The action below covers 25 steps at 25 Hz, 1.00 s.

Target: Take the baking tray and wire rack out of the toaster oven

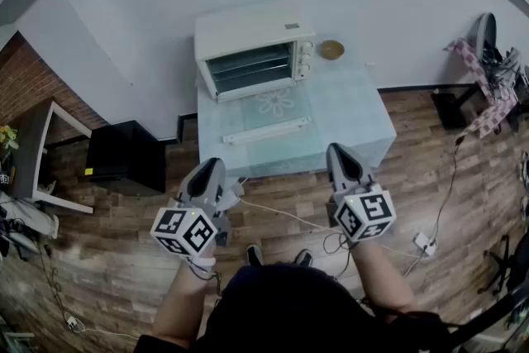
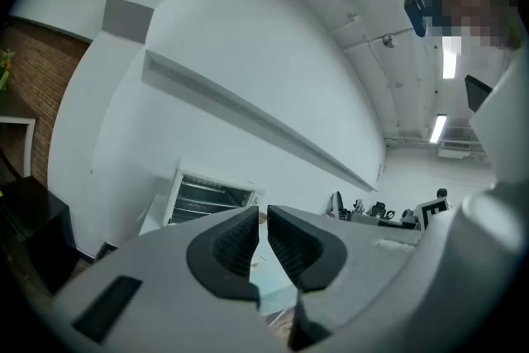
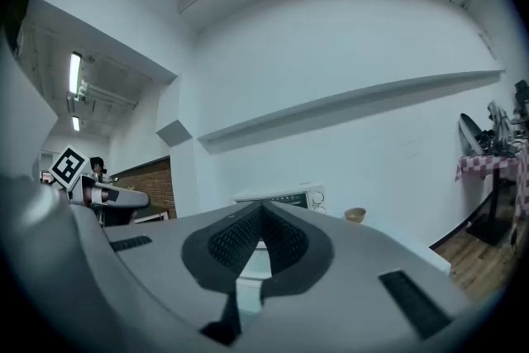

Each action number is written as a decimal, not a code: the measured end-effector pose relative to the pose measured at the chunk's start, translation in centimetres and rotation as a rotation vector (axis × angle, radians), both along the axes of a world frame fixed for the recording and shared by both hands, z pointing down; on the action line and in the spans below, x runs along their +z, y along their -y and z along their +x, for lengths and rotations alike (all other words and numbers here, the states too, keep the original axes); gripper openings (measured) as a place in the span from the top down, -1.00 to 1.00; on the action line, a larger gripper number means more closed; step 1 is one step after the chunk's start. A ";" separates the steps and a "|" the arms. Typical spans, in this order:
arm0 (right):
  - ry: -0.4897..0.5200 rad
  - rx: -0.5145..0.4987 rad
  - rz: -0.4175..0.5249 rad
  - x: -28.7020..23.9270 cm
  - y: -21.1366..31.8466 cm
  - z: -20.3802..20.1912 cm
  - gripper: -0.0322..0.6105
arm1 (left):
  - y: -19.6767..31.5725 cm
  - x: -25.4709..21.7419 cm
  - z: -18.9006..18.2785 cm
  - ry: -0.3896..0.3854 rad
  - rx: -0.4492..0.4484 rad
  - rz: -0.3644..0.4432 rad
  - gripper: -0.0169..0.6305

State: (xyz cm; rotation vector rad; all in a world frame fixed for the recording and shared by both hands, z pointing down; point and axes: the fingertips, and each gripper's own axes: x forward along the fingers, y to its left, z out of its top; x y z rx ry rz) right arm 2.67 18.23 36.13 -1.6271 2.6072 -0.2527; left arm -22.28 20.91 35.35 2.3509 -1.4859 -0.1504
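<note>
A white toaster oven (image 1: pixel 252 33) stands at the back left of a pale glass-topped table (image 1: pixel 355 107). Its glass door (image 1: pixel 269 107) lies folded down flat toward me. Inside the cavity I see shelves of wire rack and tray (image 1: pixel 250 66), too small to tell apart. My left gripper (image 1: pixel 211 165) hovers in front of the table's near edge, its jaws all but closed with only a thin slit and nothing between them (image 2: pixel 263 215). My right gripper (image 1: pixel 339 151) hangs level beside it, shut and empty (image 3: pixel 263 207). Both point at the oven (image 2: pixel 207 198) (image 3: pixel 289 198) from well short of it.
A small wooden bowl (image 1: pixel 332 50) sits right of the oven. A black cabinet (image 1: pixel 124 155) and a white side table (image 1: pixel 41 153) stand left of the table. Cables (image 1: pixel 289 215) and a power strip (image 1: pixel 424 242) lie on the wooden floor. A cloth-draped stand (image 1: pixel 488 78) is at far right.
</note>
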 end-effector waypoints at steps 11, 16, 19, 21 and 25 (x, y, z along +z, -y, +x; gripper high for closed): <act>0.089 -0.061 -0.020 0.8 0.1 3.3 0.90 | 0.4 0.8 3.5 -0.097 -0.038 -0.026 0.84; 0.197 -0.142 -0.070 1.4 0.6 4.3 0.37 | 0.3 2.8 4.9 -0.305 -0.063 -0.103 0.32; 0.254 -0.165 -0.115 2.5 1.1 4.8 0.32 | -0.1 4.0 5.8 -0.286 -0.070 -0.131 0.21; 0.296 -0.170 -0.148 3.4 1.8 4.9 0.32 | 0.1 4.6 5.8 -0.314 -0.075 -0.148 0.21; 0.354 -0.172 -0.202 4.8 3.5 4.4 0.33 | 1.6 5.4 4.4 -0.375 -0.101 -0.168 0.21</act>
